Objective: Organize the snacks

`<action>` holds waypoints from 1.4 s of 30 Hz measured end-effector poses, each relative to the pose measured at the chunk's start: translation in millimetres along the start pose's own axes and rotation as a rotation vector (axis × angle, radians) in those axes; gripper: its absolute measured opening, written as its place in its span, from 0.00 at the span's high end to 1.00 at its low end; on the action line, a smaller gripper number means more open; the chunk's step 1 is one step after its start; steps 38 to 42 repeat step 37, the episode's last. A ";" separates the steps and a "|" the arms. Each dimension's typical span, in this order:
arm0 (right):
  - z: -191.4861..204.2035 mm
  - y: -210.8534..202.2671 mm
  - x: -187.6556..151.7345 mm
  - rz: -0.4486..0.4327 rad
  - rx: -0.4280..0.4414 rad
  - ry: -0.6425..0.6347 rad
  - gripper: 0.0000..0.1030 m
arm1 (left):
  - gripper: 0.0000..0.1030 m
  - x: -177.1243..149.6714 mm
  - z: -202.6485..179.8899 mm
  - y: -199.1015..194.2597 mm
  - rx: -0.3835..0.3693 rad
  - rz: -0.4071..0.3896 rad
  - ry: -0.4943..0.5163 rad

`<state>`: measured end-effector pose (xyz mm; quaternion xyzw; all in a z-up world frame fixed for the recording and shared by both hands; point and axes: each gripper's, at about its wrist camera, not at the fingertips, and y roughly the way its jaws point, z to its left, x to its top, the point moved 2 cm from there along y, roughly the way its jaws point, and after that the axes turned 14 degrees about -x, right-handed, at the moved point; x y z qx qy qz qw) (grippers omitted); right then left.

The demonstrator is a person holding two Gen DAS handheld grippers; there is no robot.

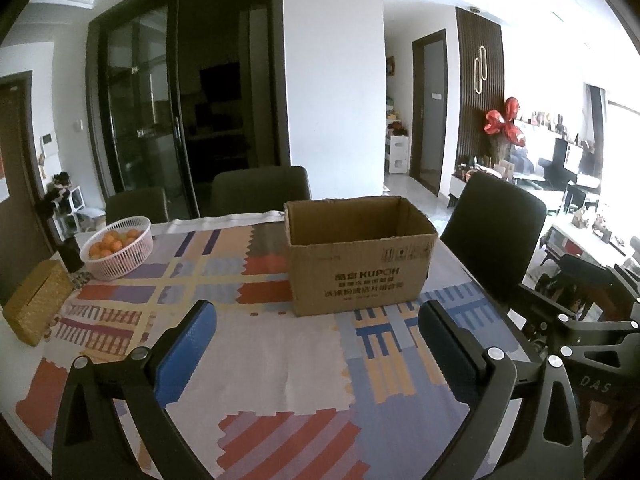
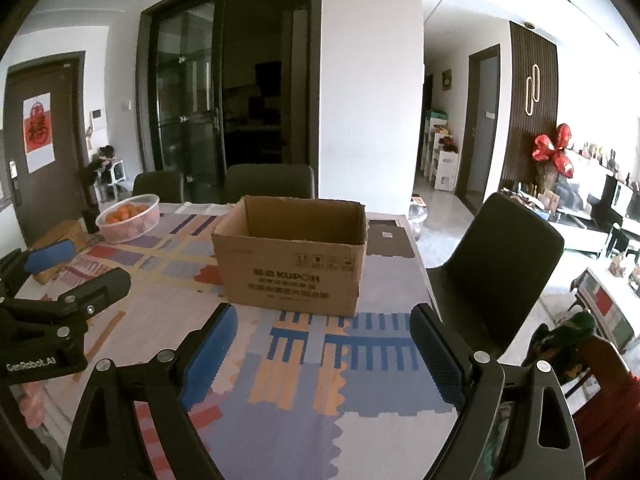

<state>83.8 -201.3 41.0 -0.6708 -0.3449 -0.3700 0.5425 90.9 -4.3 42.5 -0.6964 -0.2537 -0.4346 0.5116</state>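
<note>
From the left wrist view, the inside floor of the cardboard box (image 1: pixel 360 256) was hidden behind its near wall, so its contents could not be told. The left gripper (image 1: pixel 316 344) hung released, fingers spread over bare tablecloth (image 1: pixel 280 360), with the box just beyond and slightly right. A pink basket of oranges (image 1: pixel 118 248) sat far left, a woven tissue box (image 1: pixel 36 300) nearer the left edge. The right gripper (image 1: pixel 580 344) was cut off at the right.

From the right wrist view, the box (image 2: pixel 292 264) stood ahead, a little left of the right gripper (image 2: pixel 322 344), which was also released and held nothing. Open cloth lay between them; a chair (image 2: pixel 500 264) stood beyond the table's right edge
</note>
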 end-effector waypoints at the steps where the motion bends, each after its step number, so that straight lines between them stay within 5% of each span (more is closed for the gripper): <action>1: 0.3 -2.0 -0.7 -0.002 0.000 0.001 0.14 | 0.00 -0.7 0.0 -1.5 -0.001 -0.001 -0.001; 42: -0.1 -20.9 -0.6 -0.023 0.005 0.003 0.14 | 0.00 -2.1 -2.5 -20.0 -0.002 -0.036 0.009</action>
